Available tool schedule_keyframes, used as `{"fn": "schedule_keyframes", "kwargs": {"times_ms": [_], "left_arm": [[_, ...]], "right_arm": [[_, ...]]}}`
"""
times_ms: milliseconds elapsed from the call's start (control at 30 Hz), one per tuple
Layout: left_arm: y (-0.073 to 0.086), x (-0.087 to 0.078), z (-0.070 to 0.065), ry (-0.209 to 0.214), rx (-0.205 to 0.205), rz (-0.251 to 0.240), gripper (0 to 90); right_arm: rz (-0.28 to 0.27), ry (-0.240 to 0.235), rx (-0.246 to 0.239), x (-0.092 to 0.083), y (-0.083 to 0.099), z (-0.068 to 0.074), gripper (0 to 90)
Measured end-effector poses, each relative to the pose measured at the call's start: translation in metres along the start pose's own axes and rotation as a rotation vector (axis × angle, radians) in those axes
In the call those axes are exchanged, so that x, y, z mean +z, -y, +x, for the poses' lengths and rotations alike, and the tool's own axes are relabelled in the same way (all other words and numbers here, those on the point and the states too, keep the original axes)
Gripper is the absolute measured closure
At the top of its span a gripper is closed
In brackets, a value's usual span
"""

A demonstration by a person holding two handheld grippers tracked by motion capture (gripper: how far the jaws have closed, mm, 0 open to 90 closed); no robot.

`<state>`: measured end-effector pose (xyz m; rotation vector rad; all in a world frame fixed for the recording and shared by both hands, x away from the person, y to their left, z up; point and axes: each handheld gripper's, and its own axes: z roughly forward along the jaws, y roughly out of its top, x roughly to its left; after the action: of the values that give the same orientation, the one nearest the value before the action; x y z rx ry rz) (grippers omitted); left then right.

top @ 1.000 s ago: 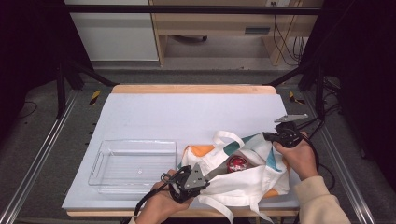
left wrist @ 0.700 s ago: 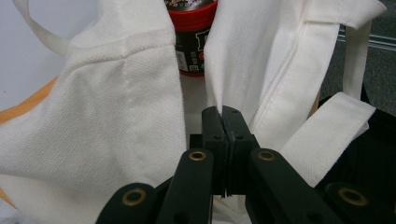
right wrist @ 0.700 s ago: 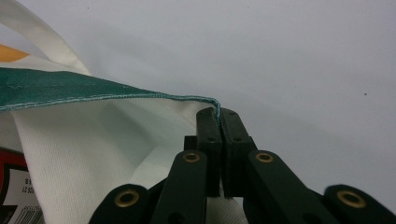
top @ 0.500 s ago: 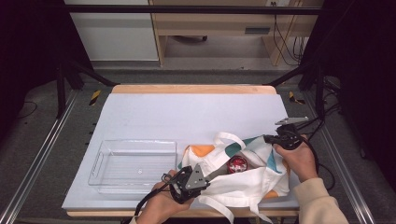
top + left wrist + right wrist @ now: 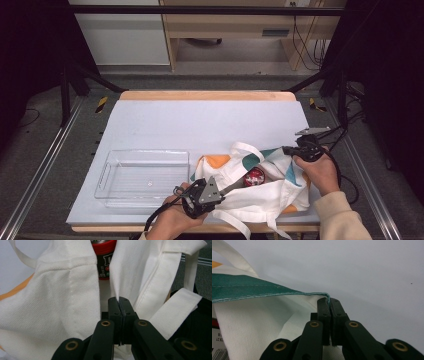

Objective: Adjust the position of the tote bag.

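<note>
Pale table (image 5: 200, 120), claw-pinched tote bag (image 5: 260, 195)

The table is viewed from high above its near edge; the white cloth tote bag (image 5: 260, 192), shared by all views, is seen close up from each gripper.

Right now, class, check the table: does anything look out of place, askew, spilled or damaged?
Nothing is spilled or damaged. The white cloth tote bag lies crumpled, its mouth pinched at two edges by the left gripper and right gripper. A red-lidded jar lies inside. The clear plastic tray sits square.
</note>
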<state>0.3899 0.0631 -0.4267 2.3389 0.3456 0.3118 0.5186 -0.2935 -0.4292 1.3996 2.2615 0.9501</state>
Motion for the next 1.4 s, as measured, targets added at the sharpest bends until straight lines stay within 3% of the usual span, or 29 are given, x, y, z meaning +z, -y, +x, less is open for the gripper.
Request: {"fn": "schedule_keyframes", "kwargs": {"times_ms": [500, 1167, 1333, 1367, 1400], "left_arm": [[0.0012, 0.0002, -0.0006, 0.001, 0.011, 0.004, 89.8], [0.0026, -0.0004, -0.0027, -0.004, 0.018, 0.006, 89.8], [0.0027, -0.0006, -0.0024, 0.0, 0.015, 0.009, 89.7], [0.0017, -0.0021, -0.0018, -0.001, 0.007, 0.008, 89.5], [0.0017, -0.0021, -0.0018, -0.001, 0.007, 0.008, 89.0]], "right_arm": [[0.014, 0.003, 0.019, 0.0012, 0.003, 0.0005, 88.5], [0.03, 0.026, 0.007, 0.0022, 0.0033, 0.0029, 88.5], [0.019, 0.026, 0.004, 0.0016, 0.0029, 0.0026, 88.3], [-0.015, 0.031, 0.001, -0.0026, 0.0013, 0.0048, 85.4], [-0.015, 0.031, 0.001, -0.0026, 0.0013, 0.0048, 85.4]]}}
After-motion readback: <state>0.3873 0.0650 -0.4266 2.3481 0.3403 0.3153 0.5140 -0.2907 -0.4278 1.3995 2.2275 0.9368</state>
